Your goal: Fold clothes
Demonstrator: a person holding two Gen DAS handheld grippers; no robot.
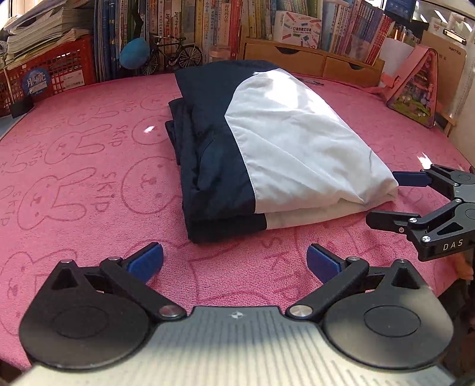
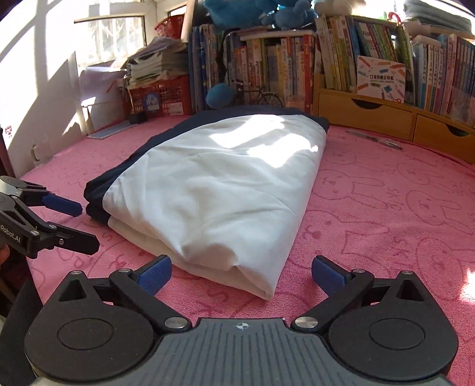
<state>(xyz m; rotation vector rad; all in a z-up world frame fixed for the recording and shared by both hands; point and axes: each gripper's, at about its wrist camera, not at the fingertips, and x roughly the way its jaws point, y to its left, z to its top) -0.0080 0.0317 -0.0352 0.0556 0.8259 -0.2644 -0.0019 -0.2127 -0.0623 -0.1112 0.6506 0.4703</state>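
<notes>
Folded jacket (image 1: pixel 267 142) on pink towel (image 1: pixel 89 178) — left tongs (image 1: pixel 234 262), right tongs (image 2: pixel 241 274) wide; empty

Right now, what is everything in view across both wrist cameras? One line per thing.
jacket: one, navy and white, folded, middle of the pink cloth
cloth: one, pink with rabbit outlines, covering the surface
books: many, mixed colours, upright in a row at the back
crate: one, red, back left, papers stacked on top
model bicycle: one, dark, behind the jacket by the books
drawer unit: one, wooden, back right, books above it
plush toys: several, blue, on top of the books
pink case: one, leaning at far right
pen: one, lying before the drawers
left gripper: black with blue pads, open, empty, near the jacket's navy edge
right gripper: same, open, empty, at the white corner
</notes>
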